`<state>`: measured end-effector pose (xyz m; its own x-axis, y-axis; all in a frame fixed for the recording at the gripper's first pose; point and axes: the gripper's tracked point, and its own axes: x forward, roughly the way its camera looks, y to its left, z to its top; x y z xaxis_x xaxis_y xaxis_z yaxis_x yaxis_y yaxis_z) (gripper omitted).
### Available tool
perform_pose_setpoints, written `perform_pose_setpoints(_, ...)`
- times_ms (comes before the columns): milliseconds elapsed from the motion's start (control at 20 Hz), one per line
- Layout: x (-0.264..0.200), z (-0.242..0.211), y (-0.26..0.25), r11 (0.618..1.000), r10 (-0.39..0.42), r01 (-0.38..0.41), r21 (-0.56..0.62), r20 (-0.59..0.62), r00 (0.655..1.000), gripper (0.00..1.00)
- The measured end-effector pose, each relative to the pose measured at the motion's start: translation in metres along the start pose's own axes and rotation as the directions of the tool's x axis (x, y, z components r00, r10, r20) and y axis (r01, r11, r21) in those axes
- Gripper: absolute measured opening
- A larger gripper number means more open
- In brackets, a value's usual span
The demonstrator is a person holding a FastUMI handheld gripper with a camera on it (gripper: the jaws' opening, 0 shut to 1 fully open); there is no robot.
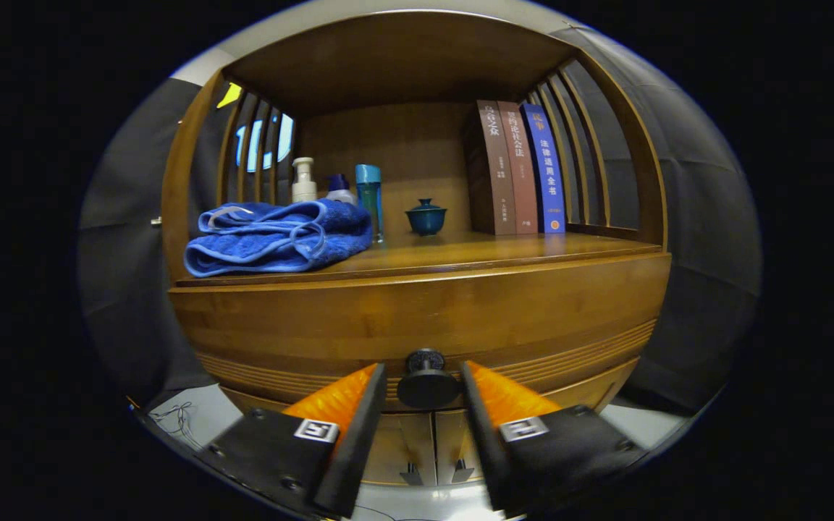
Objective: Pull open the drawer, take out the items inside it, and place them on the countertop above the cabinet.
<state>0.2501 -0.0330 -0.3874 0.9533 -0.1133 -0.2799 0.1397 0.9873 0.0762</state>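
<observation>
The wooden cabinet (417, 217) is the biggest thing here, its countertop (504, 250) roofed over and walled at both ends by slatted sides. Below the countertop's front edge runs the drawer (424, 318), its face flush with the cabinet, so it looks closed and whatever it holds stays hidden. On the countertop three books (520, 168) stand upright against the right slats, out of the way. A folded blue towel (279, 237) lies at the left front corner, slightly overhanging the edge. Behind it, toward the back left, stand a pump bottle (304, 181), a smaller capped bottle (339, 189) and a taller teal bottle (370, 199). A small lidded cup (426, 216) sits mid-back. The bare stretch along the middle and right front edge seems the likely landing spot for the items. The dark round knob (427, 380) sits low at the drawer's centre, between the fingers of the gripper (424, 378). The fingers are spread with a gap on either side of the knob, lined up to close on it and pull.
</observation>
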Motion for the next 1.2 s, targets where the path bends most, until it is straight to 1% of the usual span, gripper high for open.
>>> perform_pose_setpoints(50,0.007,0.000,-0.002,1.000,0.002,-0.002,0.006,0.010,1.000,0.52)
perform_pose_setpoints(100,0.005,-0.002,-0.002,1.000,0.004,-0.004,-0.007,0.006,1.000,0.51)
perform_pose_setpoints(150,0.006,-0.003,-0.001,0.999,0.004,-0.004,-0.040,0.006,1.000,0.45)
perform_pose_setpoints(200,0.006,-0.003,-0.002,0.998,0.000,0.001,-0.058,0.006,1.000,0.45)
perform_pose_setpoints(250,0.006,-0.002,-0.002,0.998,0.003,-0.002,-0.068,0.009,1.000,0.38)
perform_pose_setpoints(400,0.001,-0.003,-0.001,0.998,0.006,-0.006,-0.057,-0.003,1.000,0.38)
perform_pose_setpoints(500,-0.009,-0.004,-0.003,0.997,0.004,-0.004,-0.076,0.000,1.000,0.38)
perform_pose_setpoints(850,-0.074,-0.013,-0.009,0.996,0.032,-0.031,-0.084,0.009,0.999,0.38)
perform_pose_setpoints(1050,-0.110,-0.019,-0.013,0.998,0.048,-0.048,-0.052,-0.004,0.999,0.38)
perform_pose_setpoints(1200,-0.129,-0.022,-0.014,0.997,0.055,-0.055,-0.046,-0.009,0.998,0.37)
